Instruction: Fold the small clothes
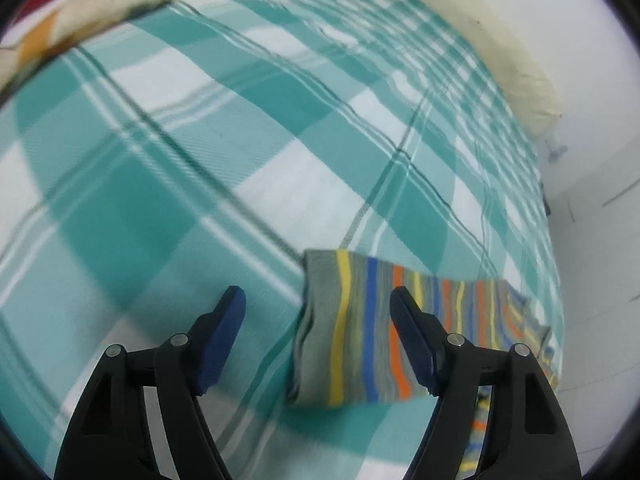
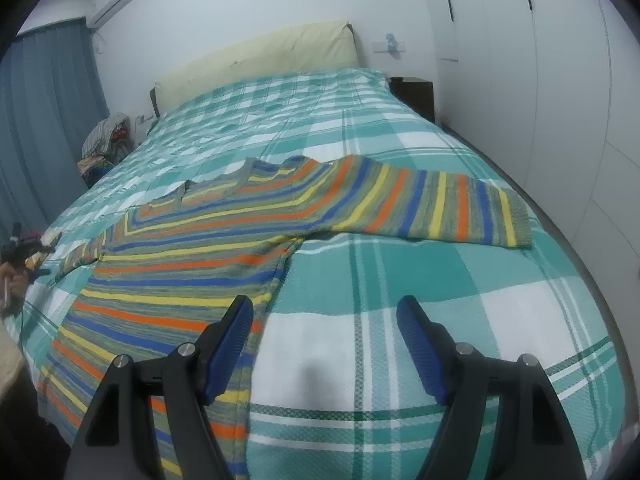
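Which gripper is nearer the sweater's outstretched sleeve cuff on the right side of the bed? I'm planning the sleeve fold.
Right. The right gripper hangs open over the checked bedspread, the sleeve cuff just ahead of it. The left gripper is across the striped sweater, at the far sleeve.

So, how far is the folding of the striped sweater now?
Done: the striped sweater lies flat on the checked bedspread, both sleeves spread out. In hand: nothing; the left gripper is open by the left sleeve, and the right gripper is open too. Left: every fold.

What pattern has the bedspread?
Teal and white plaid bedspread, clearest in the right wrist view.
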